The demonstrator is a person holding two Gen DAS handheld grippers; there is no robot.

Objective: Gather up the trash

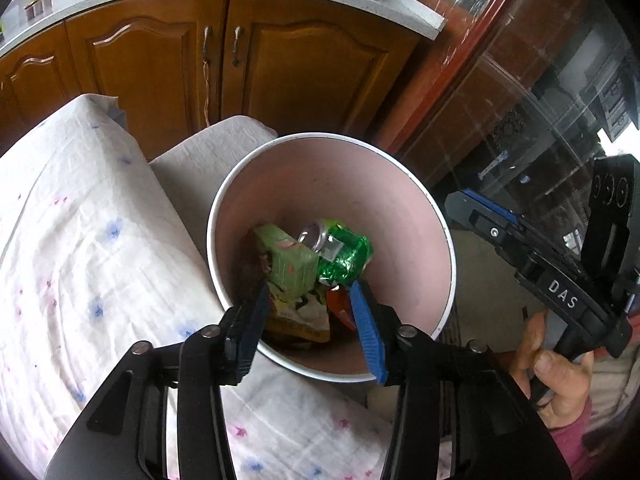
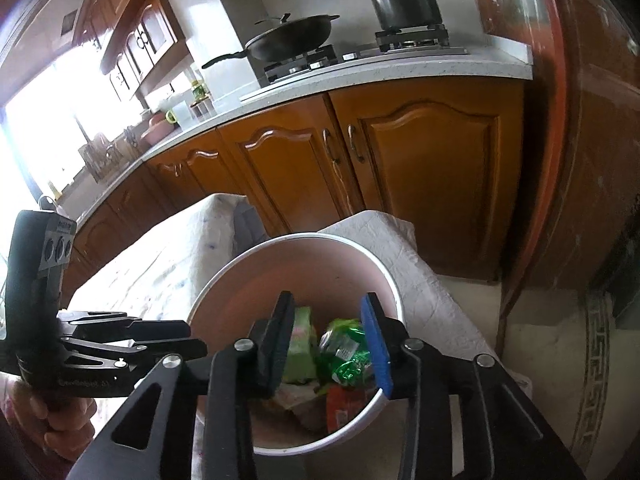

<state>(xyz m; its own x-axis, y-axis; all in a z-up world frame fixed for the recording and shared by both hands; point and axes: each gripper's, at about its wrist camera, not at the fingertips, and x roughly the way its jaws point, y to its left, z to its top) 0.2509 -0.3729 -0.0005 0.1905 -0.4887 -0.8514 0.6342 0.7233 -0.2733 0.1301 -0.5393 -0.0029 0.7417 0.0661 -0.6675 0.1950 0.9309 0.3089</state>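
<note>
A white bin with a pink inside (image 1: 400,184) (image 2: 280,256) stands beside a cloth-covered table. In it lie a crushed green can (image 1: 340,248) (image 2: 344,356), a pale green carton (image 1: 288,260) (image 2: 302,344), an orange wrapper (image 1: 340,308) (image 2: 340,404) and a yellow printed wrapper (image 1: 296,320). My left gripper (image 1: 308,292) hangs open and empty over the bin's near rim. My right gripper (image 2: 330,320) is open and empty above the bin; its body shows at the right of the left wrist view (image 1: 560,292).
The table with a white flowered cloth (image 1: 80,240) (image 2: 160,264) lies left of the bin. Brown kitchen cabinets (image 1: 280,68) (image 2: 420,168) stand behind, with a stove, a wok (image 2: 292,42) and a pot (image 2: 404,0) on the counter. A dark glass cabinet (image 1: 540,100) stands right.
</note>
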